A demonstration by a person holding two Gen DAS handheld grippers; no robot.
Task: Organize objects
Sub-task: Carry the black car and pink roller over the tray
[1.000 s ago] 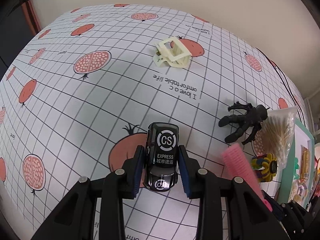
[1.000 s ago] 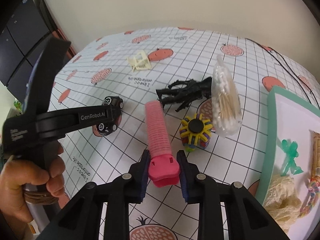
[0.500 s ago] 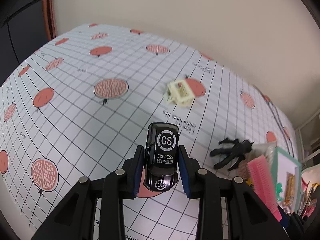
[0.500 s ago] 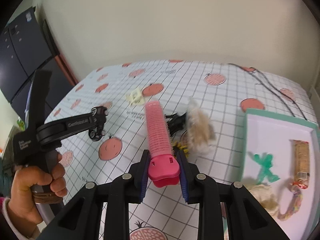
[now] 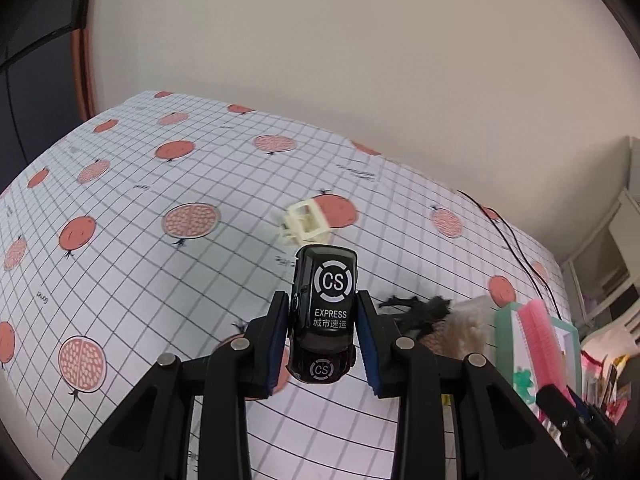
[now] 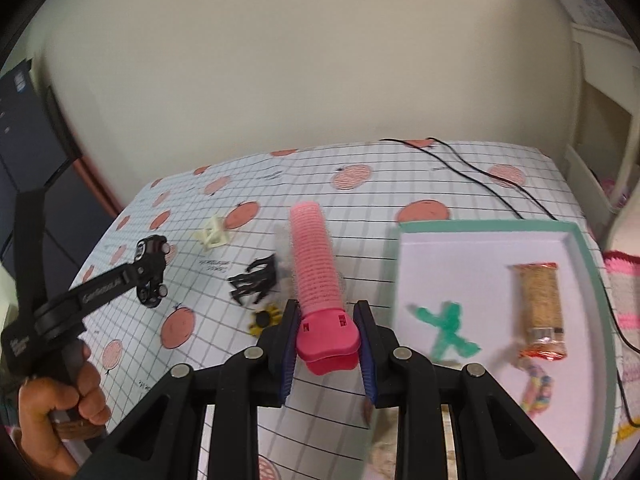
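Note:
My left gripper [image 5: 323, 342] is shut on a black toy car [image 5: 325, 312] marked "CS EXPRESS" and holds it well above the table. From the right wrist view the left gripper [image 6: 150, 276] hangs at the left with the car [image 6: 149, 249] in it. My right gripper [image 6: 326, 346] is shut on a pink hair roller [image 6: 316, 266] and holds it in the air, left of a green-rimmed white tray [image 6: 592, 280]. The roller [image 5: 540, 344] and tray [image 5: 505, 332] also show at the right of the left wrist view.
On the pomegranate-print cloth lie a cream hair claw [image 5: 306, 222], a black claw-shaped toy [image 6: 256, 282], a yellow spiky wheel [image 6: 265, 318] and a cotton swab bag [image 5: 466, 330]. The tray holds a green figure [image 6: 446, 328], a snack bar [image 6: 540, 304] and a pastel braid [image 6: 538, 390]. A black cable [image 6: 472, 168] runs along the back.
Both grippers have risen higher above the table with their objects. The right gripper has swung right, bringing the tray closer beside the roller.

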